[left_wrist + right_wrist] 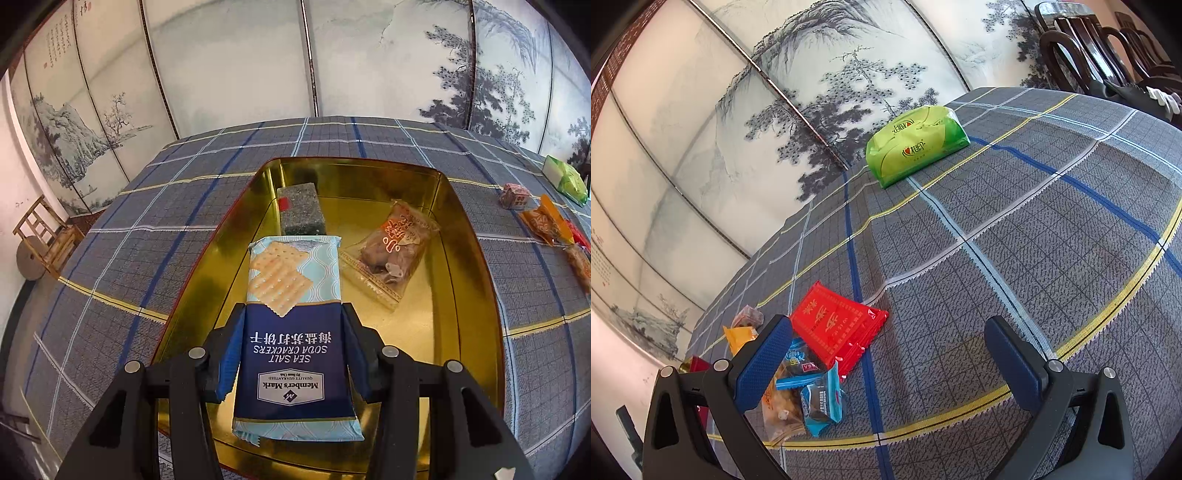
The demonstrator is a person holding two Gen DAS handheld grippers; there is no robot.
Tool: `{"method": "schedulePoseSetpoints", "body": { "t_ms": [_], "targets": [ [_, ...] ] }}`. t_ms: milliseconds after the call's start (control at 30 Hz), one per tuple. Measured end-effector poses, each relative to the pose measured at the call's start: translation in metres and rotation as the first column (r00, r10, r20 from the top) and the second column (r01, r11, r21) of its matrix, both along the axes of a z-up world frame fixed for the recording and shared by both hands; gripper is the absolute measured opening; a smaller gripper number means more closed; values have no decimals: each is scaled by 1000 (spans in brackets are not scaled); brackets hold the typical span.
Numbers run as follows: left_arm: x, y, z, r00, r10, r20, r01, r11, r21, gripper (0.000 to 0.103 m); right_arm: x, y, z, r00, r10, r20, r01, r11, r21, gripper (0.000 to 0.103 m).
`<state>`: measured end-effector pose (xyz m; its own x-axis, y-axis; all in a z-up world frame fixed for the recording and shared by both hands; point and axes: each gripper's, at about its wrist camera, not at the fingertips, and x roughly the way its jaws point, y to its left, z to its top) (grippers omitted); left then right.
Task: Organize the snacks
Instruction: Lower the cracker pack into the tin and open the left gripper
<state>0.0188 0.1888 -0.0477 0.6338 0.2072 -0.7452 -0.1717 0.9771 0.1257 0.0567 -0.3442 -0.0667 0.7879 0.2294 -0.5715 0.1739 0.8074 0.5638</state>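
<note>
My left gripper [293, 314] is shut on a blue pack of sea salt soda crackers [293, 325], held lengthwise over the gold tin [469, 258]. Inside the tin lie a dark speckled block [301, 210] at the far end and a clear bag with a brown snack [395, 251] to the right. My right gripper [886, 332] stands open over the plaid cloth with nothing between its fingers. By its left finger [764, 362] lies a heap of snacks: a red packet [834, 325], a blue wrapped snack [822, 402] and an orange packet [738, 338].
A green tissue pack [916, 142] lies at the far edge of the table [1034, 221]. Small loose snacks [546, 221] sit on the cloth right of the tin. A painted folding screen [240, 62] backs the table; dark chairs [1089, 48] stand at the far right.
</note>
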Motion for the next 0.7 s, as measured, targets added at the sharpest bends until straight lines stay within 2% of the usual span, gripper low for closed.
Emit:
{"method": "schedulePoseSetpoints", "body": {
  "t_ms": [167, 267, 400, 533, 567, 600, 633, 700],
  "targets": [
    [1, 9, -9, 999, 18, -27, -19, 999, -30, 45, 2, 4, -1, 1000, 2, -17, -2, 1000, -30, 103],
    [0, 8, -16, 999, 12, -37, -13, 1000, -20, 45, 5, 10, 0, 999, 2, -43, -5, 997, -76, 103],
    [0, 8, -16, 999, -1, -32, 0, 1000, -15, 45, 13, 34, 6, 994, 31, -109, -54, 974, -219, 103],
    [1, 7, -18, 999, -5, -34, 4, 1000, -16, 47, 14, 79, 33, 985, 153, -80, -171, 930, -326, 103],
    [1, 6, -18, 1000, -9, -30, 8, 1000, -15, 50, 17, 95, 41, 977, 196, -79, -211, 909, -358, 103],
    [1, 5, -19, 1000, -15, -25, 15, 1000, -6, 60, 21, 112, 46, 967, 241, -87, -256, 886, -386, 103],
    [2, 3, -18, 999, -32, -23, 32, 999, -6, 65, 26, 129, 50, 953, 284, -103, -301, 860, -413, 103],
    [1, -4, -16, 998, -62, -12, 62, 998, 4, 81, 36, 162, 53, 925, 357, -132, -377, 809, -451, 103]
  ]
}}
